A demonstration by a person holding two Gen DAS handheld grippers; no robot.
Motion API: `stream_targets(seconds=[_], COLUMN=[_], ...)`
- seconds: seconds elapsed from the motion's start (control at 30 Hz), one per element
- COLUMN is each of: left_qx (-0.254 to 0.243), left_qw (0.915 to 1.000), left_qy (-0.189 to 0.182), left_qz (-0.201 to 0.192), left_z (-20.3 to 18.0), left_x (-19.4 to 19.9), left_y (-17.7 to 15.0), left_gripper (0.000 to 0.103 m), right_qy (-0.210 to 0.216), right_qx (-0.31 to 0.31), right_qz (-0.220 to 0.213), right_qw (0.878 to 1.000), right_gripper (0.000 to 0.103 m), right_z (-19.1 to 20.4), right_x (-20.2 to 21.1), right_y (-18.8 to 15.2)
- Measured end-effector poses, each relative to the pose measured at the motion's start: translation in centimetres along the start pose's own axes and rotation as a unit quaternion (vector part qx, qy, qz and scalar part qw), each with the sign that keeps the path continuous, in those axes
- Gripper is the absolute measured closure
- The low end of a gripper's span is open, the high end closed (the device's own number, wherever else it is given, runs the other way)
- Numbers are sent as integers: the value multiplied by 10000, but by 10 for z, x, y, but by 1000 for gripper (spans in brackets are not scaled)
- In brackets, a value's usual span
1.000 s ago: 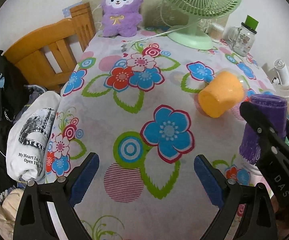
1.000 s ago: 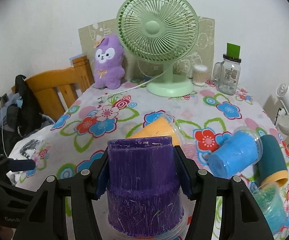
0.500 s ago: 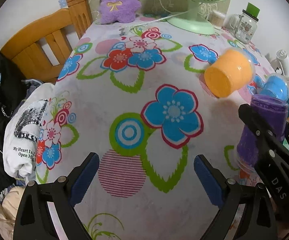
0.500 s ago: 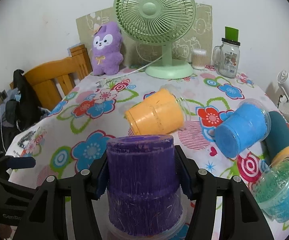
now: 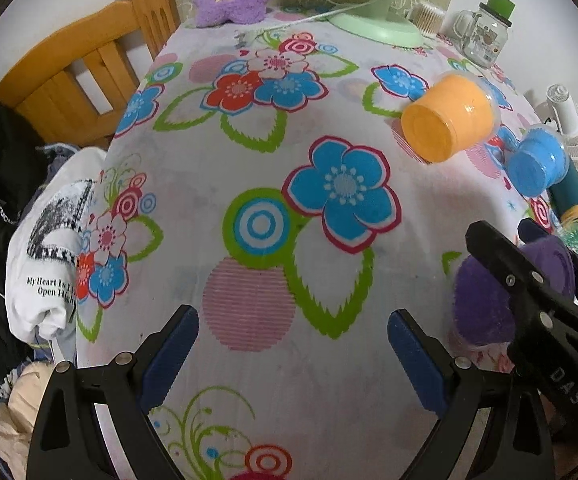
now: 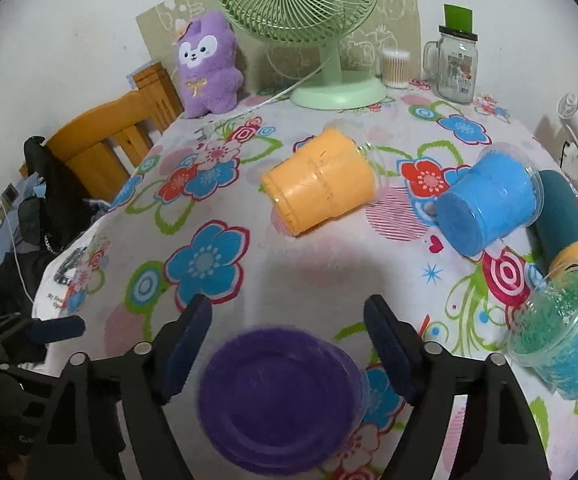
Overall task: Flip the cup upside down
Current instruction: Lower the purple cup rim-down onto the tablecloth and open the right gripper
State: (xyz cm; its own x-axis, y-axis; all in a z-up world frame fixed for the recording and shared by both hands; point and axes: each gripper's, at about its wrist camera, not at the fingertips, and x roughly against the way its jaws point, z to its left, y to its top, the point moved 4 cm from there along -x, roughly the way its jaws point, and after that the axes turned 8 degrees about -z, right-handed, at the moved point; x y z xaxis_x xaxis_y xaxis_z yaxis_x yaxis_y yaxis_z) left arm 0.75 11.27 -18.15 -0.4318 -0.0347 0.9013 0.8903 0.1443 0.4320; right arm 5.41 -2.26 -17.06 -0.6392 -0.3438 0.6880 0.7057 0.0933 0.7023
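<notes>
A purple cup (image 6: 281, 400) stands upside down on the flowered tablecloth (image 6: 309, 272), its flat base up, just below my right gripper (image 6: 289, 344). The right gripper is open, its blue pads apart above the cup and not touching it. In the left wrist view the purple cup (image 5: 481, 300) shows at the right behind the right gripper's black arm. My left gripper (image 5: 289, 348) is open and empty over the near part of the cloth (image 5: 249, 200).
An orange cup (image 6: 321, 188), a blue cup (image 6: 489, 204) and a teal tube (image 6: 565, 216) lie on their sides at the right. A teal cup (image 6: 561, 340) stands upright. A green fan (image 6: 329, 40), purple plush (image 6: 209, 68) and jar (image 6: 455, 64) stand at the back. A wooden chair (image 5: 85, 80) is left.
The right gripper has let go of the purple cup and opened; the cup now stands on the cloth below it. Both cameras have tilted down toward the table.
</notes>
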Motion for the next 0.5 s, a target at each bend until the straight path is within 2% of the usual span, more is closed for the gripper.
stream_targets(seconds=[0.23,0.5], left_qx=[-63,-383], left_qw=[9996,9988], left_qy=[-147,-284], left_qz=[215,94], left_z=[-1,-12], left_x=[22,51], left_y=[6,29], left_gripper=[6,6], right_qy=[-17,-145], right_qx=[-183,-571], right_qz=[337,238], right_qw=[9993,9980], right_gripper=[13,8], right_z=[7,2], right_x=[19,47], right_y=[14,36])
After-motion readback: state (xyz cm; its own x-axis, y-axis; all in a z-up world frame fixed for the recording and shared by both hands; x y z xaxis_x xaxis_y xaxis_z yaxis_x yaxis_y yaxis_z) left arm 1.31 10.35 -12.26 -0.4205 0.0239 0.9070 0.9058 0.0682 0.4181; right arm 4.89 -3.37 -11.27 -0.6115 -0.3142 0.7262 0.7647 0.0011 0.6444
